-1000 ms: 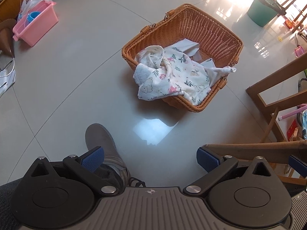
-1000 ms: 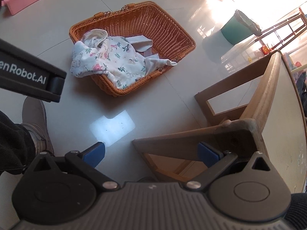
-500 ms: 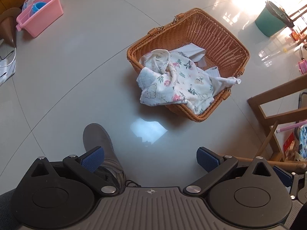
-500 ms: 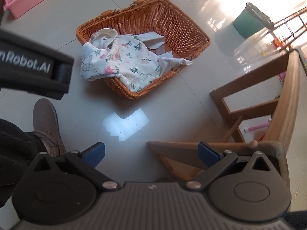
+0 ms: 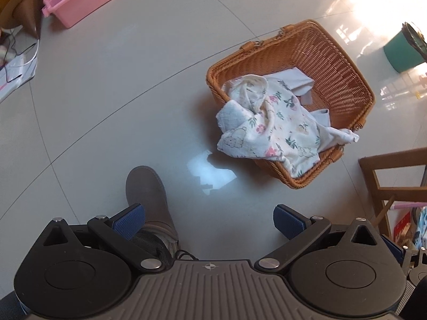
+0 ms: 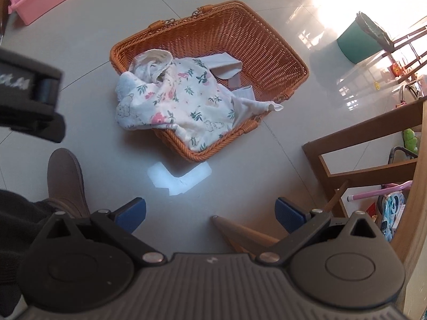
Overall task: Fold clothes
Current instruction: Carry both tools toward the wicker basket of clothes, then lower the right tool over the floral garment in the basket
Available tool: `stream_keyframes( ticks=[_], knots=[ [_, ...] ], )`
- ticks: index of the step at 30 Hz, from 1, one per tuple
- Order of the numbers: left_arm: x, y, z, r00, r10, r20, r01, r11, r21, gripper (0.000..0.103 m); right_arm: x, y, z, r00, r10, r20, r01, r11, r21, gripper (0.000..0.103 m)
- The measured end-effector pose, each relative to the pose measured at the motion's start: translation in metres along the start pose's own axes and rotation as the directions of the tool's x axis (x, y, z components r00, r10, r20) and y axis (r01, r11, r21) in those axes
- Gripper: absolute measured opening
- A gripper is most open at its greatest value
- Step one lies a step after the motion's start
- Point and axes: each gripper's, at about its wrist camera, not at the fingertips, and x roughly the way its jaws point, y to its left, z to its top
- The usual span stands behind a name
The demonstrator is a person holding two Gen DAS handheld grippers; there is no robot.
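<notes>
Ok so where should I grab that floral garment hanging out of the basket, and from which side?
Probably the bunched corner of the floral garment that spills over the basket rim nearest the shoe. It hangs outside the wicker, thick and free, so an open tool can come from the floor side without catching the weave.

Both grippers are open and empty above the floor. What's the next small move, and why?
Probably lower the right gripper toward the floral garment where it drapes over the near rim of the wicker basket. Both it and the left gripper hang open, well short of the cloth, and that overhanging edge looks the easiest part to pinch.
</notes>
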Motion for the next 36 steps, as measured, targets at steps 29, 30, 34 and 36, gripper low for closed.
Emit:
stream_keyframes(
  ticks=[29, 30, 34, 36],
  knots=[
    [0.012, -0.025, 0.042, 0.998, -0.022, -0.053, 0.025, 0.998, 0.064, 0.103, 0.041, -0.027, 0.052, 0.998, 0.006, -0.059, 0.001, 0.993, 0.12, 0.103],
    [0.012, -0.026, 0.043, 0.998, -0.02, -0.052, 0.024, 0.997, 0.068, 0.103, 0.042, -0.028, 0.054, 0.998, 0.004, -0.058, 0.003, 0.993, 0.119, 0.103],
    [0.012, -0.025, 0.049, 0.998, -0.014, -0.054, 0.017, 0.998, 0.059, 0.103, 0.047, -0.03, 0.066, 0.998, -0.008, -0.057, 0.015, 0.993, 0.12, 0.103],
    [0.012, -0.025, 0.052, 0.998, -0.016, -0.052, 0.019, 0.998, 0.054, 0.103, 0.05, -0.031, 0.071, 0.998, -0.016, -0.056, 0.023, 0.992, 0.12, 0.103]
  ],
)
